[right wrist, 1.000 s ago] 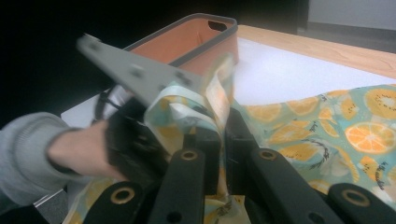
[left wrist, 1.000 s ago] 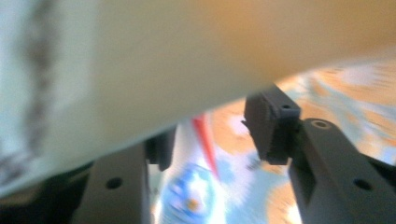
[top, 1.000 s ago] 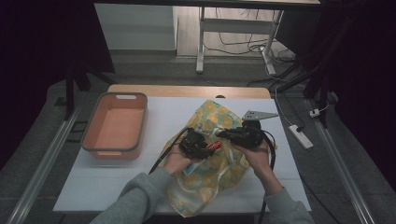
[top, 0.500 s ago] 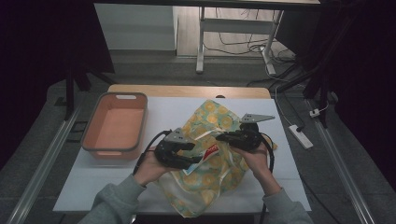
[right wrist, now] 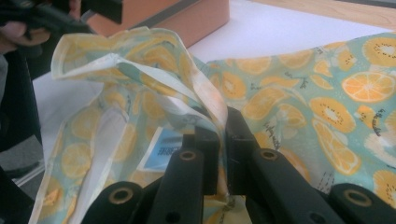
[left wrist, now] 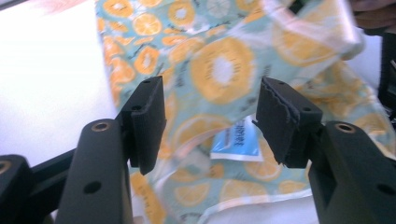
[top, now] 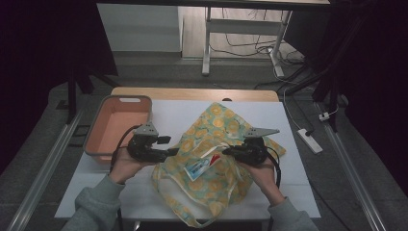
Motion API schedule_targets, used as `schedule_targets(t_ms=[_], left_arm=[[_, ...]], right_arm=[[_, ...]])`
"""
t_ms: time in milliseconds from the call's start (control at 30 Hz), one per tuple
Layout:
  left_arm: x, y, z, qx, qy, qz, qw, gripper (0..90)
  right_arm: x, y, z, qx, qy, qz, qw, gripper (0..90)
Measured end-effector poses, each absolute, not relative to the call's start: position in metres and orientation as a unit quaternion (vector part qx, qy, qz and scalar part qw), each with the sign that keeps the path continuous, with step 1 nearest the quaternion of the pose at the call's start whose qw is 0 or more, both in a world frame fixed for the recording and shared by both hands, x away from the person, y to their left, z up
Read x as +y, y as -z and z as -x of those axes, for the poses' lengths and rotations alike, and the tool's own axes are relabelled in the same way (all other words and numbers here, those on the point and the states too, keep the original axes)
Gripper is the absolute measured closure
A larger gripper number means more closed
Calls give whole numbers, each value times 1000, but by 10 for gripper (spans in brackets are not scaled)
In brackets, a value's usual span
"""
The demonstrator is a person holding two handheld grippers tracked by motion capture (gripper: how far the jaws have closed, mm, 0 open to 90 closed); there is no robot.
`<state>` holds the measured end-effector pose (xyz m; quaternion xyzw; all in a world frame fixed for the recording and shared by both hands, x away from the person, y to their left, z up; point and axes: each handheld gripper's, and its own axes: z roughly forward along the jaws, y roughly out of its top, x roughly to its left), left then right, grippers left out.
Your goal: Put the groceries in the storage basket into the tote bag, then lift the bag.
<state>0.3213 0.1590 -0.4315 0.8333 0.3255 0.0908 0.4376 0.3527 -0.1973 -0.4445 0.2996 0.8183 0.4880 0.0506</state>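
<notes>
- Table [top: 144, 192] first: white top, and the bag [top: 216, 159] sprawls across its middle, just right of the bin [top: 118, 126], which makes a handy landmark
- Bin: orange-pink, sitting at the table's left edge; the bag's nearest fold lies near its right wall without touching it
- Bag: thin printed cloth, orange slices on pale teal, crumpled and folded over itself; looks light and floppy, so it should drape and sag wherever it isn't held, and one pinch will drag only a layer along, not the whole thing
- Where to grab: the hemmed rim and the pale strap look the surest spots, doubled cloth that shouldn't slide out of the pads; a bite on the flat middle would likely catch a single ply
- Right gripper [right wrist: 223, 126]: clamped tight on a raised fold of the bag's rim, on the side of the bag far from the bin, cloth tenting up from its pads
- Left gripper [left wrist: 210, 119]: jaws have just been opening, now standing roughly half apart with nothing between them; it sits between bin and bag, pointing at the bag's near edge
- Label [top: 197, 168]: small blue and white tag on the cloth, on the far side of the left gripper from the bin; a fair marker for finding the bag's mouth
</notes>
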Motion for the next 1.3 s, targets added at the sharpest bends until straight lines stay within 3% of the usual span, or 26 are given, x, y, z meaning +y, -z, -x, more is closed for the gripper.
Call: schedule_targets(t_ms=[367,733,1000,1067,1167,1233,1300], left_arm=[[180,442,-323,352,-102,-829,422,411],[173,445,-314,332,-100,-851,394,381],[150,468,-322,331,-108,-878,328,371],[142,474,-325,331,-113,-884,309,441],[135,479,-329,334,-104,-888,297,726],[135,480,-330,337,-99,-889,293,835],[139,478,-329,337,-92,-889,297,880]], right_arm=[[-203,448,-340,825,-480,-294,48,854],[-211,445,-343,818,-486,-302,57,853],[-213,446,-344,817,-486,-305,58,850],[-213,446,-344,817,-486,-306,55,850],[-213,448,-345,817,-486,-306,53,815],[-212,447,-344,820,-483,-303,55,638],[-210,439,-336,819,-475,-308,95,432]])
